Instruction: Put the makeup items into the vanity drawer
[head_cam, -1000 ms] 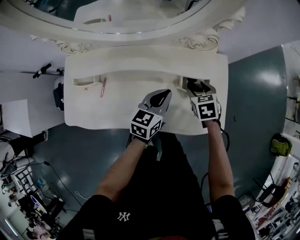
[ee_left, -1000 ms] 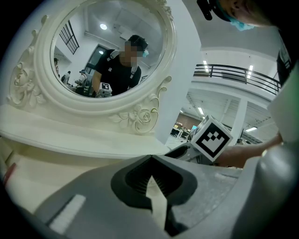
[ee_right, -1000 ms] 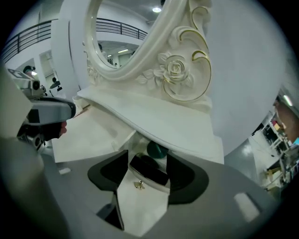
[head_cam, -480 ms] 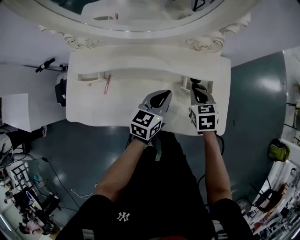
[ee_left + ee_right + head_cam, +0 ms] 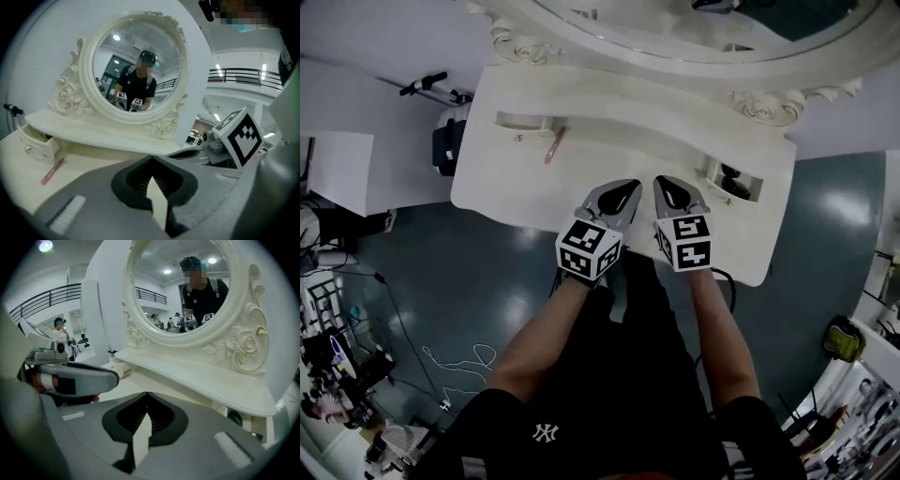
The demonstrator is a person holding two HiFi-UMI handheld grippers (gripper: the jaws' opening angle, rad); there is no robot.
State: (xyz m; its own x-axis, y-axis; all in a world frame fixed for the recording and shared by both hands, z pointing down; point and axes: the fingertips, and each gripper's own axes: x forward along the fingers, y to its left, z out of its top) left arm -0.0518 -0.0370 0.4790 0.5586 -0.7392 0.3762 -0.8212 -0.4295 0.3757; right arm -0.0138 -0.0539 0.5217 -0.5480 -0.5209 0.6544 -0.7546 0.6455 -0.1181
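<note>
Over the front edge of the vanity top [image 5: 609, 141], the right gripper [image 5: 675, 192] hangs with its jaws pressed together and nothing between them. A second ago it was reaching into the right drawer [image 5: 712, 174]; since then it has drawn back toward the person and swung in toward the middle, so it now sits just beside the left gripper [image 5: 621, 195]. That one is also closed and empty, and it has barely shifted over the tabletop. Out to the right, the drawer the gripper left is open, and a dark item [image 5: 731, 175] lies inside it, well apart from either tool. I judge that piece delivered, since it is in the drawer and no jaw is on it. Across the top to the left, a pink stick [image 5: 551, 147] lies bare on the surface just in front of the left drawer [image 5: 523, 122], which is also pulled out; the stick is not in it. So I judge that part of the task is done and the pink stick is what remains. Either gripper would have to cross the tabletop and open before taking it. Behind it all, the round mirror [image 5: 138, 70] shows the person holding both tools.
</note>
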